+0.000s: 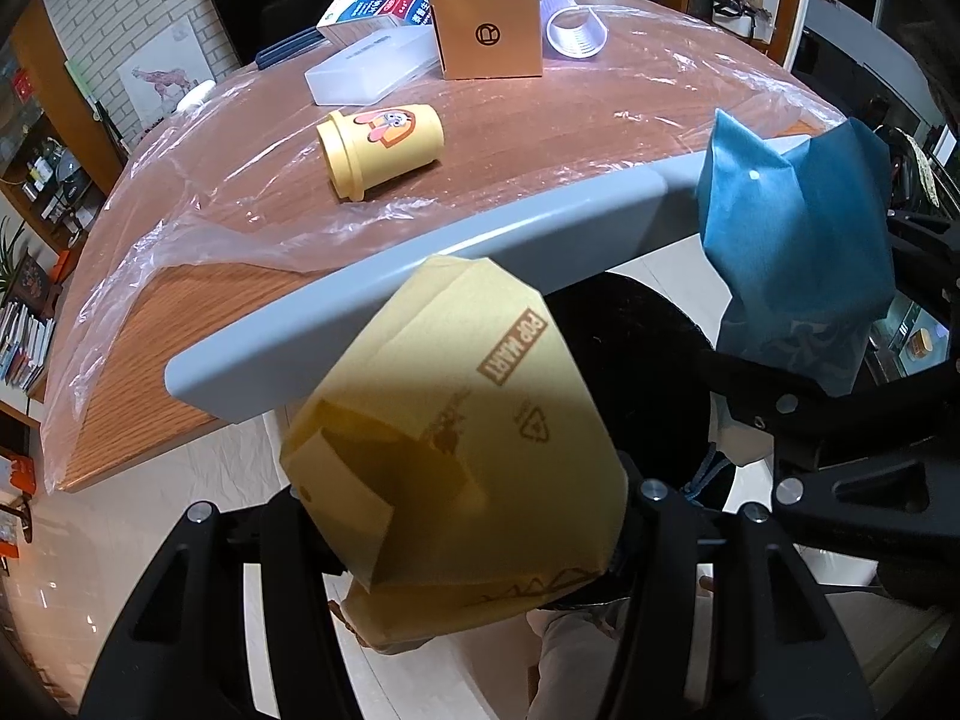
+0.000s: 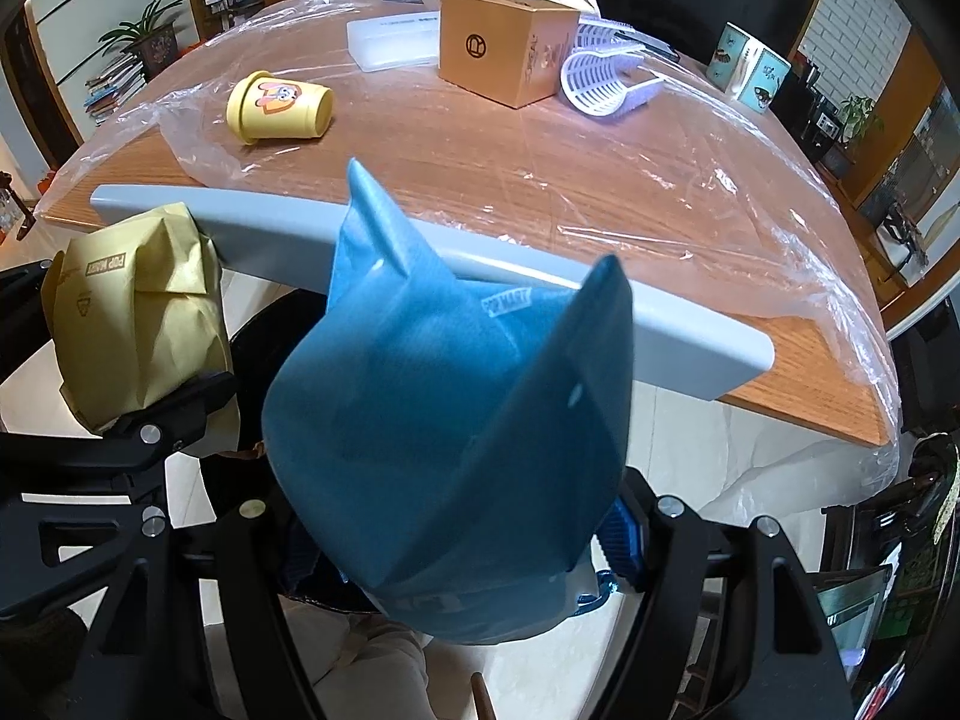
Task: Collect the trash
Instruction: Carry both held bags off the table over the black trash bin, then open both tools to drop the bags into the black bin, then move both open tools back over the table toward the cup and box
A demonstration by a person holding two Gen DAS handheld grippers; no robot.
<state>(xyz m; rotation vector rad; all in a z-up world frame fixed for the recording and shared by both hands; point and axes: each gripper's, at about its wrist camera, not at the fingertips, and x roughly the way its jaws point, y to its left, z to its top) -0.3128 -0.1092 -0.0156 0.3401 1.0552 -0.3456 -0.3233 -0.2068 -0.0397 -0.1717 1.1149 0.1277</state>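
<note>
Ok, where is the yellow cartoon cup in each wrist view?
Left wrist: yellow cup on its side, upper left of centre, rim toward the left.
Right wrist: same cup upper left, rim toward the left.
Shared landmark: the brown box behind it, toward the right.

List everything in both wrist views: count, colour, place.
paper bag: 1, yellow, held off the table's near edge, in left gripper
blue bag: 1, blue, off the near edge, in right gripper
cup: 1, yellow, on its side on table
cardboard box: 1, brown, far side
flat case: 1, translucent white, beside box
carton: 1, white-blue-red, far edge
table: 1, wood under clear plastic sheet
left gripper: black, shut on paper bag
right gripper: black, shut on blue bag
</note>
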